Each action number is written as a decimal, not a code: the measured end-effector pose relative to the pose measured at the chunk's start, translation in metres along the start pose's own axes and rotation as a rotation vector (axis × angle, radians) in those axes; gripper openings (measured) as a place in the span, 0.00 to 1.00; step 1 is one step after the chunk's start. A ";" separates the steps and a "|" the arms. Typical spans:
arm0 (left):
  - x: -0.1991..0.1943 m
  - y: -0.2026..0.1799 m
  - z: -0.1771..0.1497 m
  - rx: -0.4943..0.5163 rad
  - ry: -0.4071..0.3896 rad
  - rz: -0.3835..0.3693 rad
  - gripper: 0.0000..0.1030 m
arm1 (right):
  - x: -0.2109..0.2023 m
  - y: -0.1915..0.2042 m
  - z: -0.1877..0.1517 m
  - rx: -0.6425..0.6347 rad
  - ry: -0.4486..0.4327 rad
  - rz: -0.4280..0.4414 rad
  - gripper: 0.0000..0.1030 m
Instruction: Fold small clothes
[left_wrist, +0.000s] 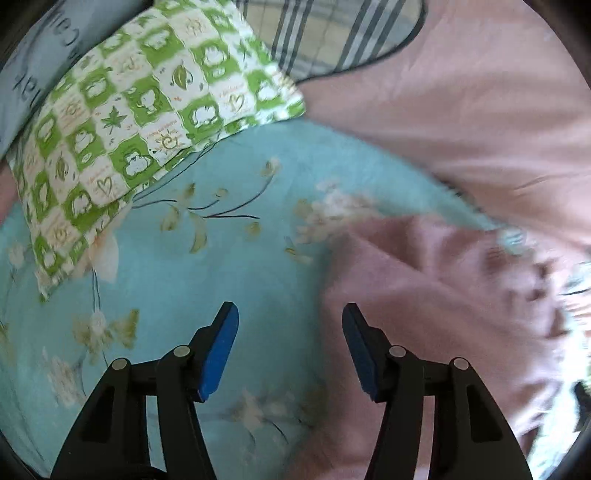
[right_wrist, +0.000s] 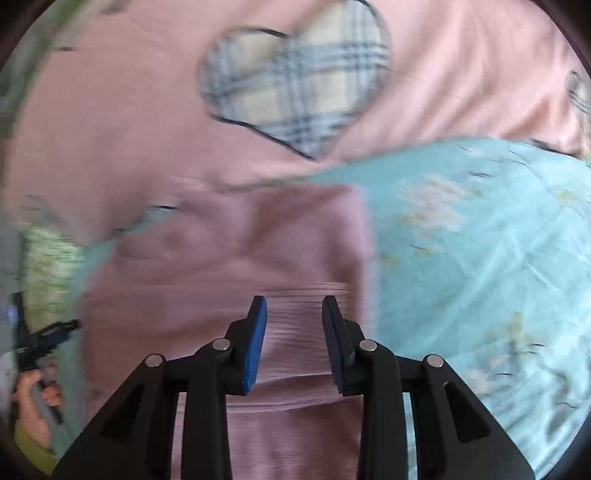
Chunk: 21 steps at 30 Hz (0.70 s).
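On teal sheet (left_wrist: 177, 266), right of pillow (left_wrist: 140, 110), mauve garment (right_wrist: 266, 251) lying flat, part folded; left gripper (left_wrist: 290, 347) wide open and empty, right gripper (right_wrist: 293, 343) part open, clear of cloth: likely to pinch sheet along with garment, dragging fold askew.

Green checked pillow (left_wrist: 147, 122) blocks upper left; blue floral sheet (left_wrist: 207, 266) lies open
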<state>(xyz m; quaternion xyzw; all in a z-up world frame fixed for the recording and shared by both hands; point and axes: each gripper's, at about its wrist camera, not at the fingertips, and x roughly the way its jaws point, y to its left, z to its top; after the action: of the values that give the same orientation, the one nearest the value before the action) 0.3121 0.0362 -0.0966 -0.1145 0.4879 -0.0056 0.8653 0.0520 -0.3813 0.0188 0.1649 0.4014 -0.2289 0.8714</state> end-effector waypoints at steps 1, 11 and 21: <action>-0.005 -0.003 -0.005 -0.002 0.002 -0.044 0.56 | 0.002 0.007 -0.002 -0.007 0.015 0.086 0.31; 0.031 -0.038 -0.063 0.157 0.199 -0.071 0.53 | 0.049 -0.018 -0.026 0.161 0.186 0.029 0.31; -0.055 -0.005 -0.127 0.246 0.208 -0.077 0.56 | -0.067 0.013 -0.072 0.066 0.116 0.121 0.43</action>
<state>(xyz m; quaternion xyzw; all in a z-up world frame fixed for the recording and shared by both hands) 0.1770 0.0131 -0.1124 -0.0248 0.5657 -0.1102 0.8168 -0.0245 -0.3186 0.0271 0.2305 0.4326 -0.1791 0.8531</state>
